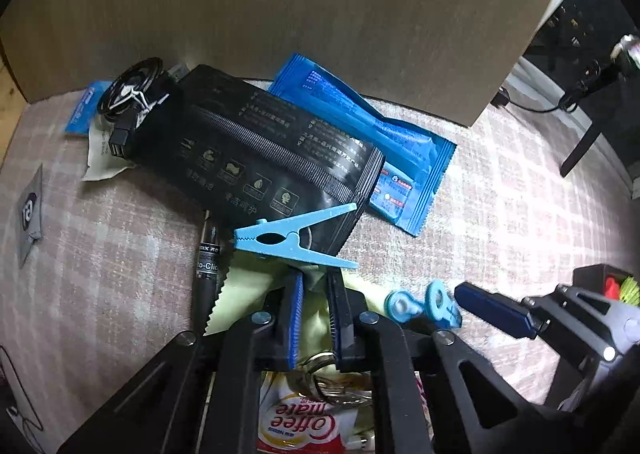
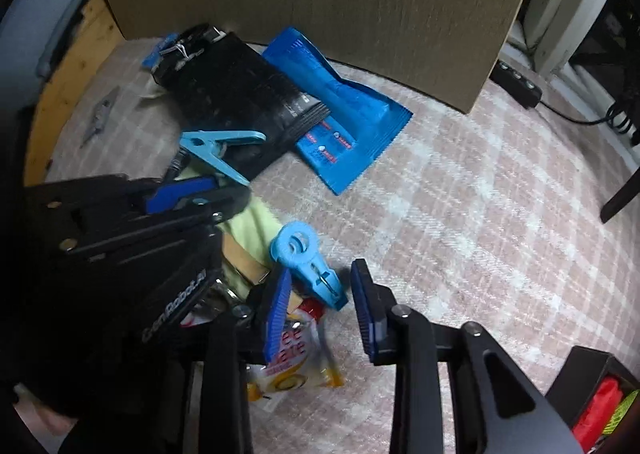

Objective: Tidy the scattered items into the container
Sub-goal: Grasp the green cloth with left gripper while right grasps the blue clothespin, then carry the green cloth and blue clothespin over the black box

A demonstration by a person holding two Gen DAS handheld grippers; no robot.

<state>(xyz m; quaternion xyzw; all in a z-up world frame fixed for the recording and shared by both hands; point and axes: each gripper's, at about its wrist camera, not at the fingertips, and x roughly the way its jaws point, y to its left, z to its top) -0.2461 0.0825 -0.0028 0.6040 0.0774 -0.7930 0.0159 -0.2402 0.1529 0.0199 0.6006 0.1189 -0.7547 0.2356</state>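
Your right tongs [image 2: 322, 272] stand apart, astride the tail of the round-headed blue clip [image 2: 296, 244] on the table [image 2: 460, 214]; its long axis slants away, ring end farthest. Your left tongs [image 1: 316, 278] hover nearly together over the yellow cloth [image 1: 248, 290], grip unclear.

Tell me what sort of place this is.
Probably a home room: a table under a pink plaid cloth, strewn with household odds like a blue clothes peg and a Coffee-mate sachet, beside a cardboard box.
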